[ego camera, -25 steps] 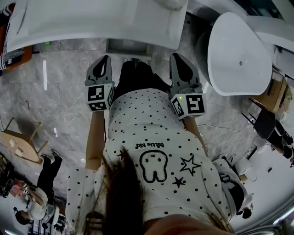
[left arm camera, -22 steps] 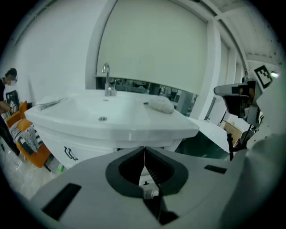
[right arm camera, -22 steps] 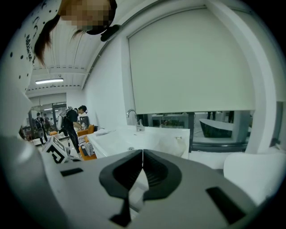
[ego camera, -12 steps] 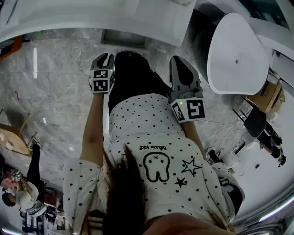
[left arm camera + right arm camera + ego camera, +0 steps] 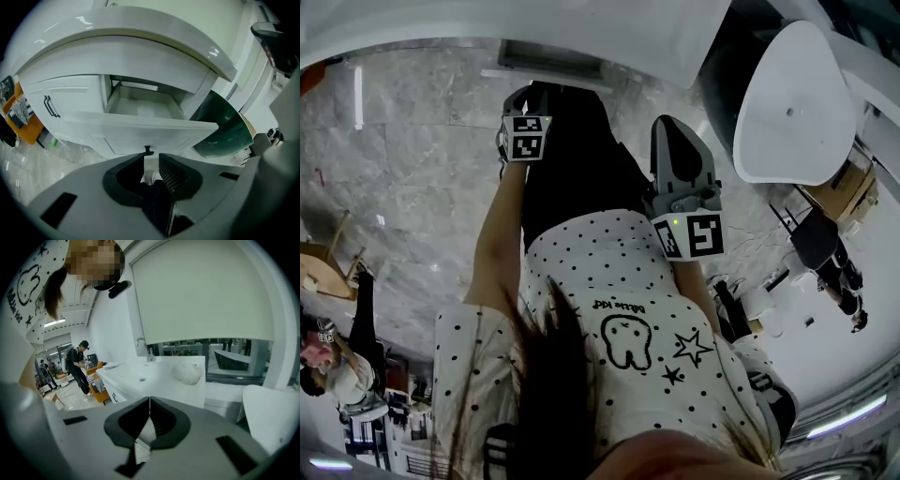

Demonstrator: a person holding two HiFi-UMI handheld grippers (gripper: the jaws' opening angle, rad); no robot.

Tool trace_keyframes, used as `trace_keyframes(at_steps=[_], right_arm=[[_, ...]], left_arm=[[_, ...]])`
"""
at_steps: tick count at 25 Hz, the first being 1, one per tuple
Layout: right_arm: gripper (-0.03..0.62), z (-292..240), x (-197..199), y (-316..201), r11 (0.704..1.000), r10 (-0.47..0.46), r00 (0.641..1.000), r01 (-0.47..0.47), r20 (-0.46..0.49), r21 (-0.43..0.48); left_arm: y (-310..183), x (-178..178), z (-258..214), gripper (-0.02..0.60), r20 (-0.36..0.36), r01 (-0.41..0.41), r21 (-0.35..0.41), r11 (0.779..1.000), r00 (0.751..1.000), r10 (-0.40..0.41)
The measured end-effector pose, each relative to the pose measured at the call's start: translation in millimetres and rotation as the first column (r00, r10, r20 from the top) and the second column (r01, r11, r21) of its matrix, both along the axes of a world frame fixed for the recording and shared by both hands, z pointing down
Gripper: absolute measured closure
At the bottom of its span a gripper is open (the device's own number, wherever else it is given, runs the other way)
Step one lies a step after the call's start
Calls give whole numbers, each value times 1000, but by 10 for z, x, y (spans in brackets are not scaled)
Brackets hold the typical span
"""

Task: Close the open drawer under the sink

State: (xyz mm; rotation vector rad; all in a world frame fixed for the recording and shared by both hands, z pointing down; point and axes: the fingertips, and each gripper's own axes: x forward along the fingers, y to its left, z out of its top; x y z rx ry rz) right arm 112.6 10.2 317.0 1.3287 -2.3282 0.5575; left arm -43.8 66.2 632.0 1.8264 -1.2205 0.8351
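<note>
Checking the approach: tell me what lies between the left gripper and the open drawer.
Nothing. In the left gripper view the left gripper, jaws just opening and empty, faces the drawer and its black handle across a bare gap.

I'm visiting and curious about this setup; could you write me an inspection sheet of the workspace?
Surface: grey marble floor.
Job's things: white drawer under the white sink counter stands open, nothing visible inside; small black knob on its front.
Clutter: white fluffy lump on the counter.
Grippers: left tool open, jaws just been opening, nothing between them, knob just ahead; right tool shut, empty.
Cables: nothing seen.
Surroundings: dark green rounded tub beside the drawer; people standing in the background.
</note>
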Motion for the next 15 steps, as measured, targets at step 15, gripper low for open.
trace_keyframes(at_steps=[15], right_arm=[[580, 644, -9, -38, 993, 93, 995, -90, 36, -76]], left_arm=[[-243, 136, 595, 431, -12, -35, 70, 997, 999, 36]])
